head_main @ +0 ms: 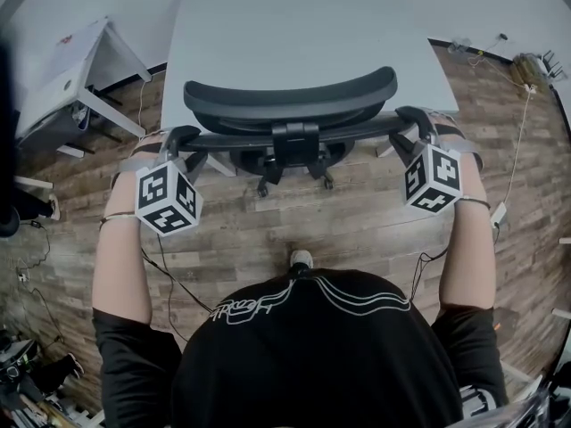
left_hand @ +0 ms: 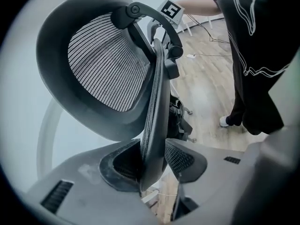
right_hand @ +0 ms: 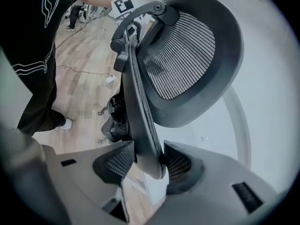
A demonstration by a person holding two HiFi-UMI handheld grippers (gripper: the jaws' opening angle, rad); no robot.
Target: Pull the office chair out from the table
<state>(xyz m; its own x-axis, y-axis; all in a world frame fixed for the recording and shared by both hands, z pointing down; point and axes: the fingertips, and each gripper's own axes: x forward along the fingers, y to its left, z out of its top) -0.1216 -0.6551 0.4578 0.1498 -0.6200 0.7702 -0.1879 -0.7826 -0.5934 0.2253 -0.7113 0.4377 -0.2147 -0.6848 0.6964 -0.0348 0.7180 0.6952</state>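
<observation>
A black mesh office chair (head_main: 290, 96) stands tucked against the white table (head_main: 268, 25), its back towards me. My left gripper (head_main: 178, 139) holds the left end of the backrest frame and my right gripper (head_main: 417, 123) holds the right end. In the left gripper view the thin backrest edge (left_hand: 157, 102) runs down between the jaws of the left gripper (left_hand: 154, 165), and the pads press on it. The right gripper view has the same edge (right_hand: 140, 111) pinched in the right gripper (right_hand: 147, 165). The mesh headrest (left_hand: 103, 64) (right_hand: 183, 55) rises beyond each grip.
A second white desk (head_main: 62, 69) stands at the left. Cables (head_main: 165, 275) trail over the wood floor around my feet, with a power strip (head_main: 498, 212) at the right. Clutter (head_main: 27, 373) lies at the lower left. The chair's wheeled base (head_main: 294, 172) shows under the backrest.
</observation>
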